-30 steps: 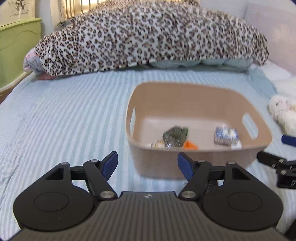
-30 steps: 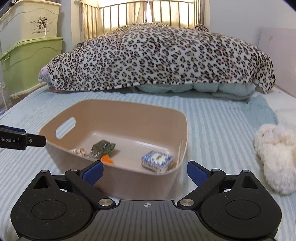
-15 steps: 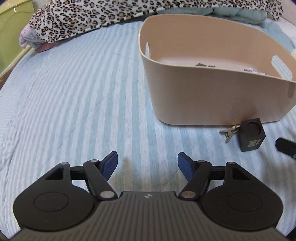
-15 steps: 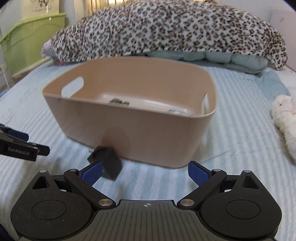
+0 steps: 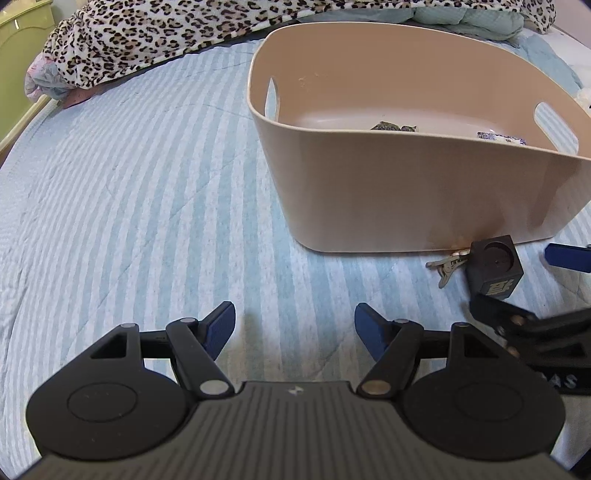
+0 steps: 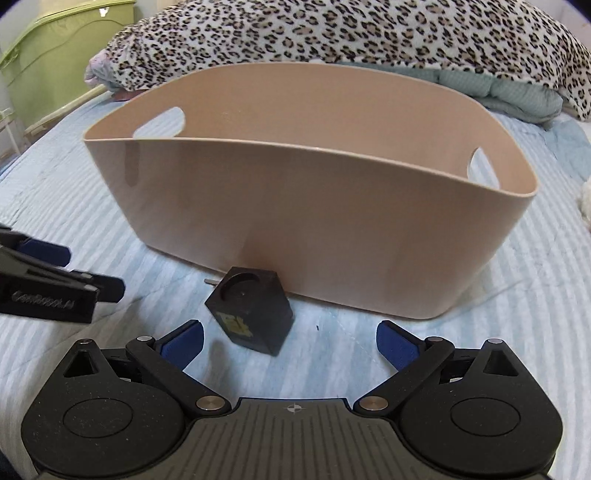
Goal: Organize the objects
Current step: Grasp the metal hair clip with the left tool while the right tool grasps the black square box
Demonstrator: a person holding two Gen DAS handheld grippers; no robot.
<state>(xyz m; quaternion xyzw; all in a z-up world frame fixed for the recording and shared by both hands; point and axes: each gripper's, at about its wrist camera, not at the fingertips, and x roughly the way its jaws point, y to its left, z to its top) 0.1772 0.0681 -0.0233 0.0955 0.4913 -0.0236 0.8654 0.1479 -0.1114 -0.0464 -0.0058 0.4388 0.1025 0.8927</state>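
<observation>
Fingers of the left gripper (image 5: 294, 326) released, over the striped bed (image 5: 147, 221); black cube (image 5: 494, 266) far right, beside the beige basket (image 5: 424, 192). Right view: right gripper (image 6: 290, 343) fingers released, cube (image 6: 251, 310) just ahead, near the basket (image 6: 314, 221).

Bed (image 5: 129, 192) under a quilted cover in pale blue and white stripes. Leopard-print blanket (image 6: 332, 40) heaped across the far end, over a pale teal quilt (image 6: 517, 92). Green plastic storage bin (image 6: 48, 62) beside the bed on the left. Strip of white wall (image 6: 576, 14) at far right. Soft, even daylight.
</observation>
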